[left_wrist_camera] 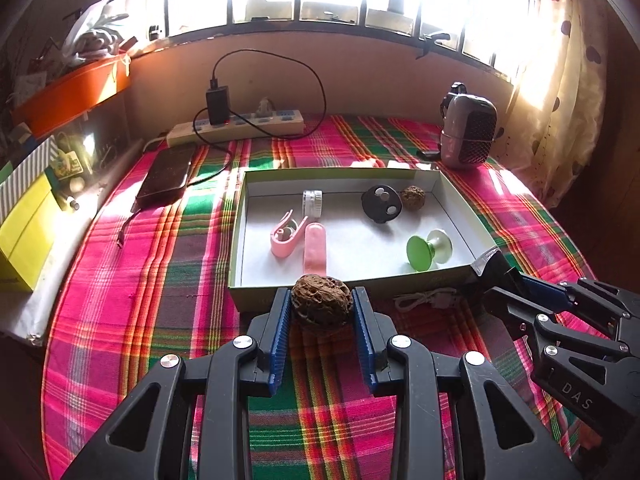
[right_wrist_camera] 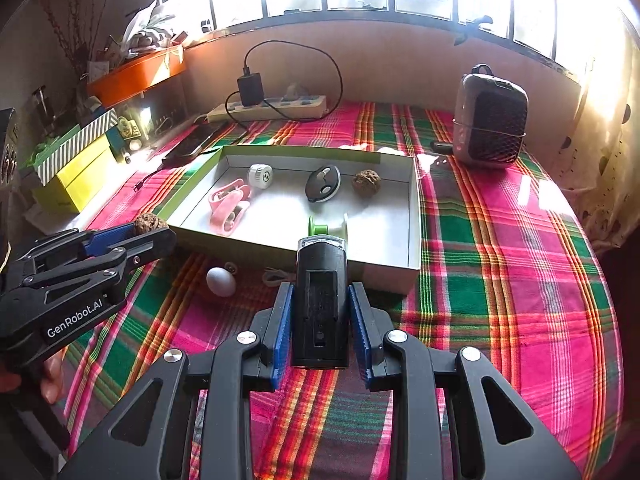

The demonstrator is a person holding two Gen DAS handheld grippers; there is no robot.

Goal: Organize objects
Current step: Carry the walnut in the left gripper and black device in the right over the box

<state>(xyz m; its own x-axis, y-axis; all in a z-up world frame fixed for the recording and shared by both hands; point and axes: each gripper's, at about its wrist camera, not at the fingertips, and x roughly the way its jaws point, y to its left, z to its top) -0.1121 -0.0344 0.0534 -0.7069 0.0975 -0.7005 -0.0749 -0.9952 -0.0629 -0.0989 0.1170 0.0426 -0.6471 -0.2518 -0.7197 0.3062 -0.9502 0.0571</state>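
Left tool [left_wrist_camera: 322, 308] pinches one walnut [left_wrist_camera: 322, 309]; right tool [right_wrist_camera: 320, 312] pinches one black lamp [right_wrist_camera: 321, 300]. One box [left_wrist_camera: 356, 282] holds a second walnut [left_wrist_camera: 413, 197] and four other items.

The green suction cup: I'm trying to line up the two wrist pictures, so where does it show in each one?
Left wrist: the green suction cup lies in the near right corner of the white tray, fully visible.
Right wrist: green suction cup at centre, by the tray's near wall, partly hidden behind the black device in the right gripper.
Shared landmark: the walnut lying in the tray's far right corner.
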